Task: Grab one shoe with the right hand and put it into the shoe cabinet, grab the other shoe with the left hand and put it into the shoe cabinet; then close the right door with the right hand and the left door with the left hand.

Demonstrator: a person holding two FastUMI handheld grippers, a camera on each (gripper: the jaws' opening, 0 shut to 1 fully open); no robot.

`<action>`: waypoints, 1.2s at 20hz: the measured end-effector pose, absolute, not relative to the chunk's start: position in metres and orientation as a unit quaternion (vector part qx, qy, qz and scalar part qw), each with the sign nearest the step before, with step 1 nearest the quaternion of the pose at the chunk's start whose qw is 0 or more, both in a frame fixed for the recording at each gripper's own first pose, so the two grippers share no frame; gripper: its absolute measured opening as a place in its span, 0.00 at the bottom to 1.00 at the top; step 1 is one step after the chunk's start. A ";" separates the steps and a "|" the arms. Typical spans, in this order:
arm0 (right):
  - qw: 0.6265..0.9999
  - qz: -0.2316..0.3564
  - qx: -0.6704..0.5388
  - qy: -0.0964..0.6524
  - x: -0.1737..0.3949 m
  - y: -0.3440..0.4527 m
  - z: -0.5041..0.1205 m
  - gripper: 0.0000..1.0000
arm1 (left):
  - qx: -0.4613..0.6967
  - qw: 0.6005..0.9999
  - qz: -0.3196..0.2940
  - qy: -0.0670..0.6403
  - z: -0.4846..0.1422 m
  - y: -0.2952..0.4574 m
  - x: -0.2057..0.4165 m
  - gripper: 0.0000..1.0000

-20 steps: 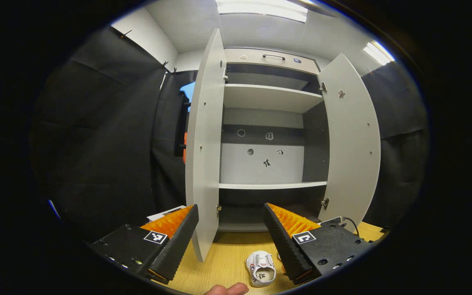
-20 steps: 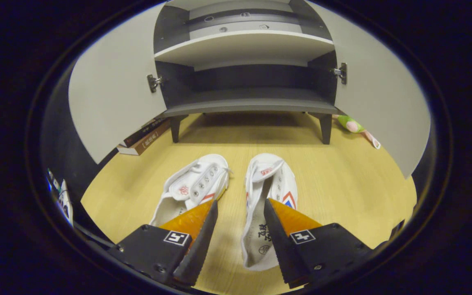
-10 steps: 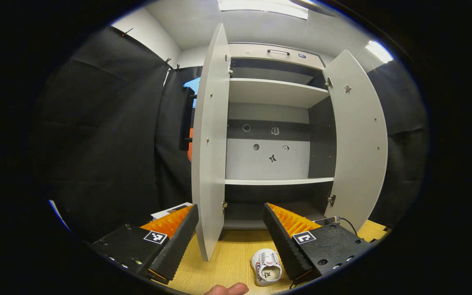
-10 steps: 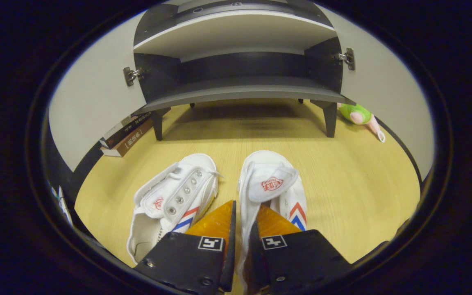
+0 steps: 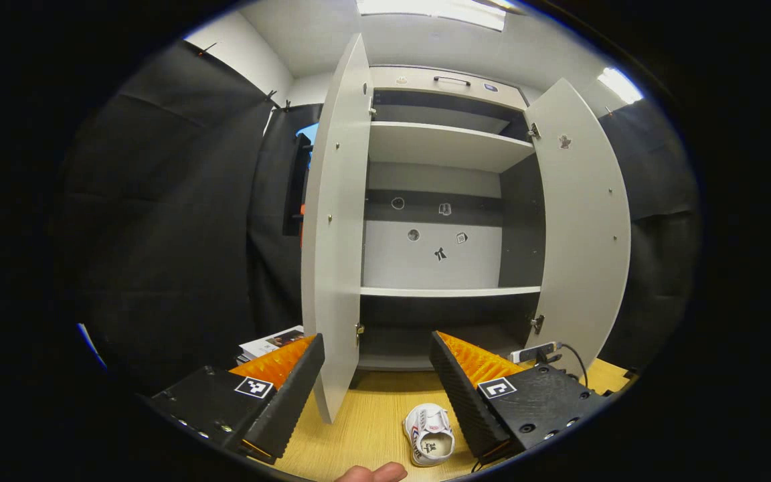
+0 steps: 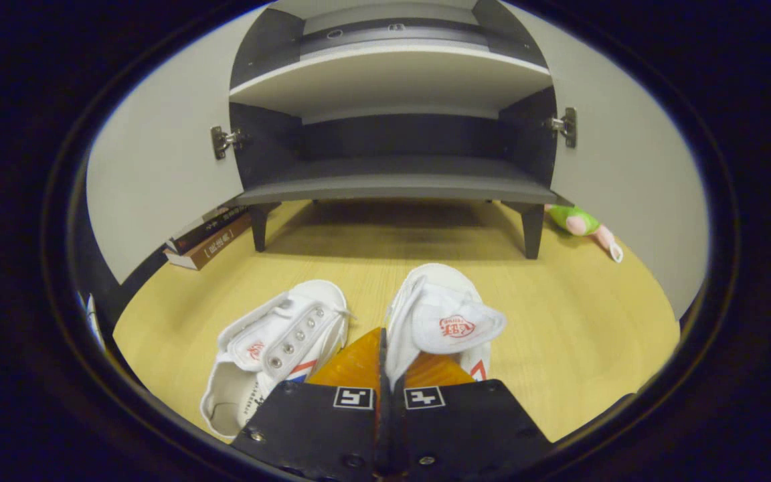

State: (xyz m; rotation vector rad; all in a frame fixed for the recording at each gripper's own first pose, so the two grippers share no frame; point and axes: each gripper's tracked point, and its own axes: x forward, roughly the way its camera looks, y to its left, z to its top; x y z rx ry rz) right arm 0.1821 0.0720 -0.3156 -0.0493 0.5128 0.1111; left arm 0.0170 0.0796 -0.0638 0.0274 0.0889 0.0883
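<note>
In the right gripper view my right gripper is shut on the left side wall of a white shoe with a red logo on its tongue, its toe lifted toward the shoe cabinet. A second white shoe lies on the wooden floor just to the left. Both grey doors, the left door and the right door, stand wide. In the left gripper view my left gripper is open and held high before the cabinet, with one white shoe on the floor below.
Books lie on the floor by the cabinet's left leg, and a green and pink plush toy lies by its right leg. The bottom shelf is bare. A fingertip shows at the lower edge of the left gripper view.
My right gripper closed from open onto the right-hand shoe's side and has tipped its toe up off the floor. The left gripper only swayed a little.
</note>
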 end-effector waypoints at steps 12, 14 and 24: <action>0.992 0.093 -0.043 0.073 0.211 0.087 -0.024 0.04 | -0.009 0.999 0.014 0.029 -0.067 0.050 0.021 0.95; 0.994 0.081 -0.037 0.068 0.242 0.084 0.015 0.04 | -0.014 0.999 0.010 0.029 -0.068 0.049 0.020 0.95; 0.978 0.027 -0.097 0.182 0.410 0.071 0.032 0.04 | 0.007 0.999 0.028 0.025 -0.068 0.067 0.014 0.95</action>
